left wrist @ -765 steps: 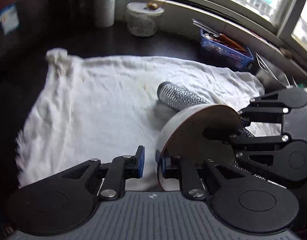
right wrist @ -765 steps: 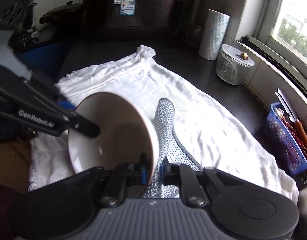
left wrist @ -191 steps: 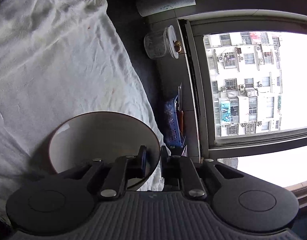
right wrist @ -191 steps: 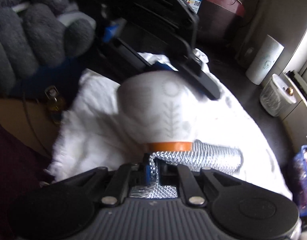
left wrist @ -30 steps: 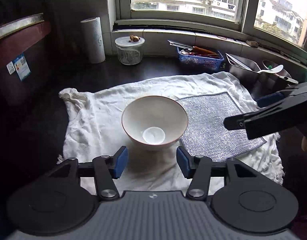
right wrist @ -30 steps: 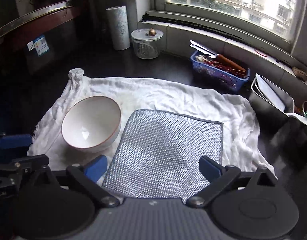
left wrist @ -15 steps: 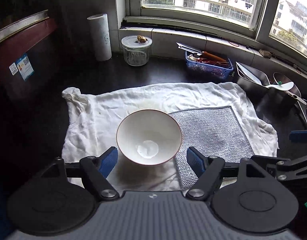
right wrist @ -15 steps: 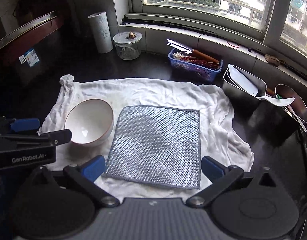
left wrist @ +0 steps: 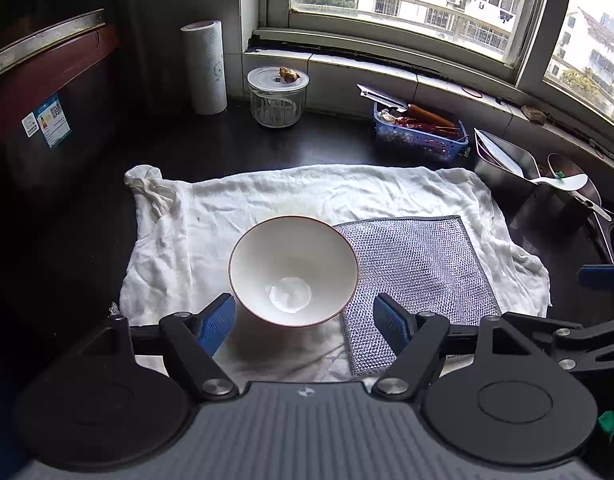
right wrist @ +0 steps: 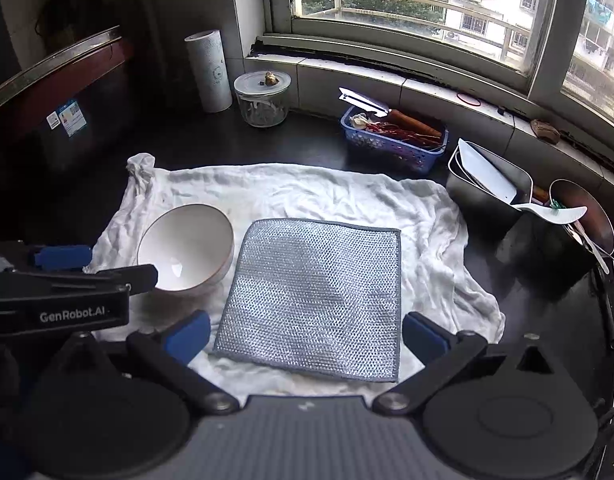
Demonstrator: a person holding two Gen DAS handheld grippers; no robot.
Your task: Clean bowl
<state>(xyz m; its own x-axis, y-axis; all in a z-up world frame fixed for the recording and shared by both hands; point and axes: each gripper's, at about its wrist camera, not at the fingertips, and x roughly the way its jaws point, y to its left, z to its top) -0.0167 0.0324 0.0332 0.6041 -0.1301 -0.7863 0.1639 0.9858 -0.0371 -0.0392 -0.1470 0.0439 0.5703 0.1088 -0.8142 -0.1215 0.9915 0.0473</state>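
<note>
At the far left a dark red appliance (left wrist: 47, 80) with a blue label stands on the dark counter (left wrist: 327, 148), and beside it, toward the window, a paper towel roll (left wrist: 205, 66) stands upright next to a lidded glass jar (left wrist: 277, 96). A rumpled white towel (left wrist: 307, 192) is spread flat across the counter. On its left half sits the bowl (left wrist: 293, 270), upright, white inside with a thin brown rim, nothing in it. The left gripper (left wrist: 305, 320) hovers just short of the bowl with its 2 blue-padded fingers spread wide, one to either side of the near rim, grasping nothing. Just right of the bowl, with its edge at the bowl's side, the silver mesh cloth (right wrist: 315, 300) lies flat and square on the towel. The right gripper (right wrist: 305, 336) hangs over the cloth's near edge, its jaws likewise splayed wide and empty. Farther right, by the window ledge, a blue basket (right wrist: 395, 148) holds utensils, then a steel container (right wrist: 489, 188), and at the far right a white spoon (right wrist: 551, 210) rests across a steel pot (right wrist: 587, 216).
</note>
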